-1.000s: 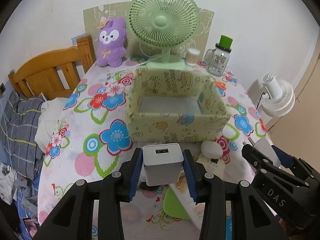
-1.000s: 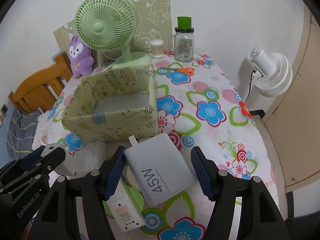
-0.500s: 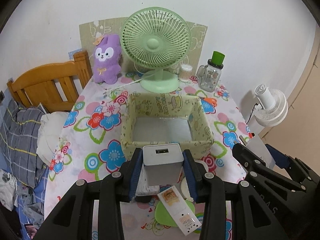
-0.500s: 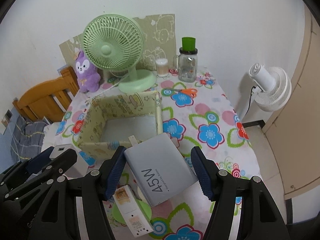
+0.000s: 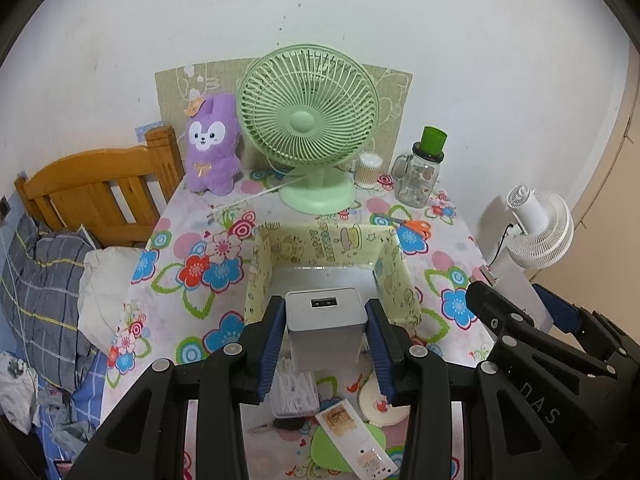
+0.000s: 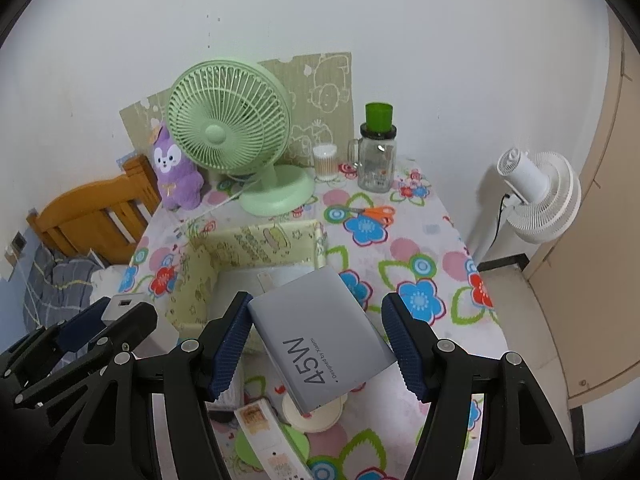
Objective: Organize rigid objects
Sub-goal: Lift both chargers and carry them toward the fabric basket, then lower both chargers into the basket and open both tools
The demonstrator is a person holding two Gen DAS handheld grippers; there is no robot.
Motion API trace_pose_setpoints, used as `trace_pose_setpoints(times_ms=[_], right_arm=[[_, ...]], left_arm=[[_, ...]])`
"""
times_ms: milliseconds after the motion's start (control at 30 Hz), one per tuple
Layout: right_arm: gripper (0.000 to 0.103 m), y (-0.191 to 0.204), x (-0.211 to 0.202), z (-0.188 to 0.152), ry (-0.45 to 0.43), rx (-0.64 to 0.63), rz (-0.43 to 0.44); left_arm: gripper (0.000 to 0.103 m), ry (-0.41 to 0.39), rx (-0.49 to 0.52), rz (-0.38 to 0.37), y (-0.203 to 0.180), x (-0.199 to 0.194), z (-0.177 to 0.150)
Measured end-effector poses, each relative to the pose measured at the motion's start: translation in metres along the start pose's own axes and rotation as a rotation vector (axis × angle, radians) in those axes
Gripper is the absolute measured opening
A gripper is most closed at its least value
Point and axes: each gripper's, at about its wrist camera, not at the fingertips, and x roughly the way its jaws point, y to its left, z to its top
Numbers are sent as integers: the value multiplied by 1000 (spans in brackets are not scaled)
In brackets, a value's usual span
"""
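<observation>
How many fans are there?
2. A green desk fan stands at the back of the table, next to the purple plush bunny. A white fan stands off the table's right side, by the wall. None other shows.

Both wrist cameras look steeply down over the bench (image 5: 192, 240), side by side, left view square on the green fan (image 5: 308, 120), right view angled; both share it.

Grey charger (image 6: 320, 336) reads "45W" (upside down); right gripper (image 5: 516, 312) arm reads "DAS"
</observation>
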Motion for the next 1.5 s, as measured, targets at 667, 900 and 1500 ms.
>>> trace_pose_setpoints(times_ms=[667,900,1500], right_arm=[[69,7,43,31,15,17,20],[69,12,70,39,24,11,21],[69,18,149,43,79,20,7]], left_arm=[[41,-7,-11,26,9,35,32],[41,14,-18,35,14,60,38],[41,117,6,76,26,131,28]])
